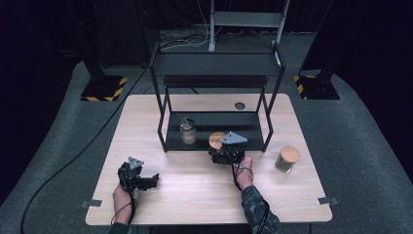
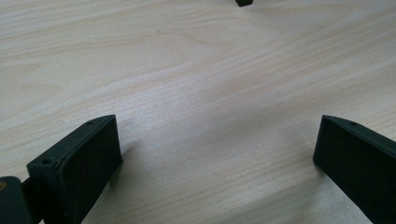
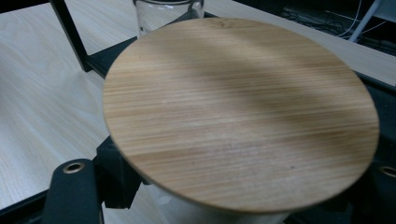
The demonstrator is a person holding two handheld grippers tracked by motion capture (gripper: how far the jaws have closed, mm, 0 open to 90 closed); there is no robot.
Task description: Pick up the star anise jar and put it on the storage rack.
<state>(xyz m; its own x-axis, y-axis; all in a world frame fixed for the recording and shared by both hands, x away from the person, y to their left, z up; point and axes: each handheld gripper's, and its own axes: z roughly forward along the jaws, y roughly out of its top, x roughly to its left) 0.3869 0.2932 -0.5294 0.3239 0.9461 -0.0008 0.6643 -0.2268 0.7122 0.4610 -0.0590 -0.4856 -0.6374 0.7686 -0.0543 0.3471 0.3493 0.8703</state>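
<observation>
1. The right gripper (image 1: pixel 225 152) is clenched around a jar with a round wooden lid (image 3: pixel 240 112), at the near edge of the black shelf rack (image 1: pixel 168 141), about mid-table.
2. In the right gripper view, the lid is seen from just above, with a second glass jar (image 1: pixel 188 130) beyond it on the rack's lower shelf.
3. The left gripper (image 1: pixel 146 181) rests low over the bare wooden table (image 2: pixel 196 70) at near left, its jaws released and wide apart, with nothing between them.
4. A third wood-lidded jar (image 1: pixel 287 159) stands on the table at right, well apart from both grippers.
</observation>
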